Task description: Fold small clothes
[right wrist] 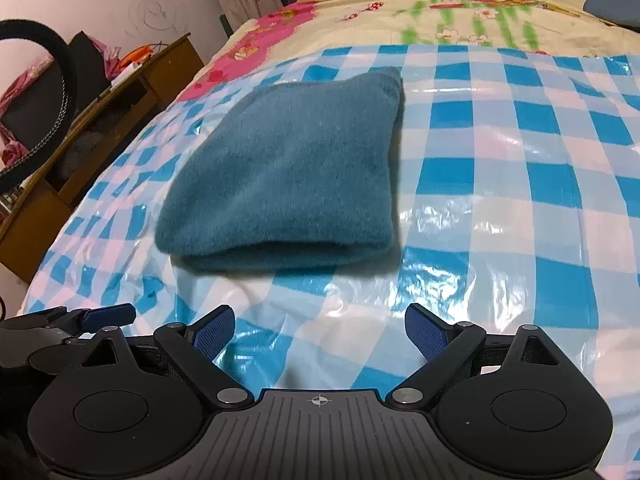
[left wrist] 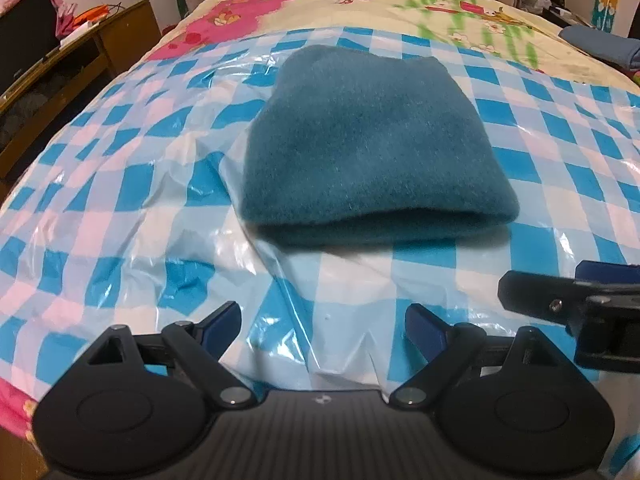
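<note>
Straight ahead of the left gripper [left wrist: 323,330] lies the folded teal cloth [left wrist: 372,148] on the checkered plastic sheet [left wrist: 120,208]; from the right gripper [right wrist: 320,330] it sits ahead-left. Both jaws gape wide, empty.

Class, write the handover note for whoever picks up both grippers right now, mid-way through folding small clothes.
Left gripper: open, empty, hanging short of the cloth.
Right gripper: open, empty, alongside the left.
Teal knit garment: lies folded over in layers on the checked plastic sheet, fold edge nearest you, nothing touching it.
Done: at least one fold.
Left: judge whether another fold is needed, then set it aside, perhaps by the folded blue cloth far right.
</note>
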{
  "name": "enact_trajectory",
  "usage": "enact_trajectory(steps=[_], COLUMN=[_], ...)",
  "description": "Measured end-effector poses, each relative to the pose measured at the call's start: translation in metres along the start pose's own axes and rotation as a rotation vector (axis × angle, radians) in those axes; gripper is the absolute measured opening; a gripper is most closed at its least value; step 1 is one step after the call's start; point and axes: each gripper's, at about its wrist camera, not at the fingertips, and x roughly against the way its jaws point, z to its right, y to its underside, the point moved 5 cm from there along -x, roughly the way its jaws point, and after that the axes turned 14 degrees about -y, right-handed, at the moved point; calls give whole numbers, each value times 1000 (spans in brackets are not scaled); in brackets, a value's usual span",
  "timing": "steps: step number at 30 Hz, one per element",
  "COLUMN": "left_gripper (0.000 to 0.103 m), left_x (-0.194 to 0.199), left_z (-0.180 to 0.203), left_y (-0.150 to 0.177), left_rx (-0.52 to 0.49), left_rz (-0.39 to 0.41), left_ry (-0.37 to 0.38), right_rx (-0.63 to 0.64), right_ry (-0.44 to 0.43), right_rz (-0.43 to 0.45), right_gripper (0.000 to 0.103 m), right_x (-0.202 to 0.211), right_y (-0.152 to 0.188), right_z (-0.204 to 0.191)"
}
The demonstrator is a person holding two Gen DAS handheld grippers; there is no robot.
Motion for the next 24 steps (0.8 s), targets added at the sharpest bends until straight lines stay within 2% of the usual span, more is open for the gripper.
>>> enact_trajectory(steps=[10, 24], left_gripper=[94, 94], left_x=[-1, 3], left_z=[-4, -2], left_y=[10, 12], left_rx=[42, 32], left_rz=[-42, -50], left_ry=[22, 7], right_rx=[-4, 4], right_ry=[5, 13], right_rz=[-32, -38], right_gripper=[93, 93], right_x=[0, 5], right_y=[14, 17], right_z=[2, -1])
